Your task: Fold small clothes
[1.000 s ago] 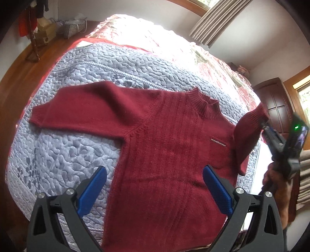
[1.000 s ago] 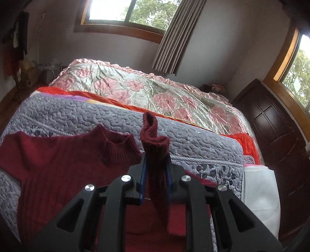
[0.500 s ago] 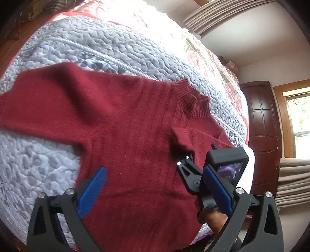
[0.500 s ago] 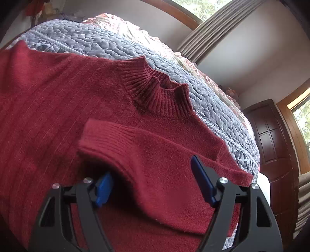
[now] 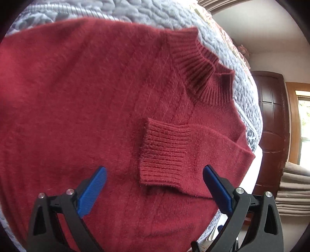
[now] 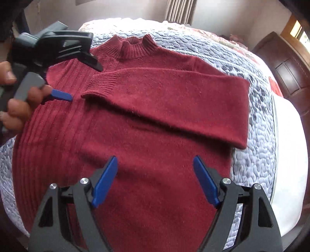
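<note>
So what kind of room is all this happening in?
Most likely a bedroom in a home. The red sweater lies spread on a bed covered with a grey-blue quilted bedspread, a dark wooden door stands beside the bed, and curtains hang at the far wall.

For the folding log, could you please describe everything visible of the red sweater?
The red sweater is a fuzzy dark-red knit with a ribbed mock collar. It lies flat, front up, on the grey quilted bedspread. One sleeve is folded across the chest, ribbed cuff near the middle. Neither open gripper holds it.
</note>
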`<move>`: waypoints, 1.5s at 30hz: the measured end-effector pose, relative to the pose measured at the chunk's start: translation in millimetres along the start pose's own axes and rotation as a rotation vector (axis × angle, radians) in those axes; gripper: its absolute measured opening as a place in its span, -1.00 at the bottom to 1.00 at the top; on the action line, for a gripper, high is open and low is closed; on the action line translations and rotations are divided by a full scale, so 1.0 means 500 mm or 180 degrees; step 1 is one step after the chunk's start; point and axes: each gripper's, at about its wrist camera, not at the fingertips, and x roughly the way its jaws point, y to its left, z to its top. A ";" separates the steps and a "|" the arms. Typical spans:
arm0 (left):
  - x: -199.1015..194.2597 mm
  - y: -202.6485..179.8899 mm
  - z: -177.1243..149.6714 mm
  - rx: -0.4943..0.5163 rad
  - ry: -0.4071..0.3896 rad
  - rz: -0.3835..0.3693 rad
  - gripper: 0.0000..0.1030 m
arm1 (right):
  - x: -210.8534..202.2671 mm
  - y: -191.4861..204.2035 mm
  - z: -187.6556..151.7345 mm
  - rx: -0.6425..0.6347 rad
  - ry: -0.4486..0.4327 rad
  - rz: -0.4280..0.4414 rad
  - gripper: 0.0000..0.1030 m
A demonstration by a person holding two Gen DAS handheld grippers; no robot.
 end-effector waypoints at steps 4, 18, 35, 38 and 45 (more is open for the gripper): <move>0.037 -0.016 -0.007 0.0000 -0.0055 0.0350 0.92 | -0.017 -0.020 -0.015 0.0166 0.0011 0.0041 0.54; 0.033 -0.084 -0.023 0.0374 -0.0380 0.1011 -0.39 | -0.053 -0.053 -0.003 0.0520 -0.0045 0.0391 0.54; -0.083 -0.122 -0.033 0.1014 -0.0679 0.1160 -0.86 | -0.046 -0.003 -0.018 0.0470 0.0056 0.0523 0.54; -0.113 -0.125 -0.030 0.1059 -0.0717 0.1074 -0.86 | -0.042 0.002 -0.021 0.0475 0.0067 0.0547 0.54; -0.210 -0.121 -0.025 0.1278 -0.1070 0.0996 -0.87 | -0.038 0.003 -0.026 0.0469 0.0086 0.0575 0.54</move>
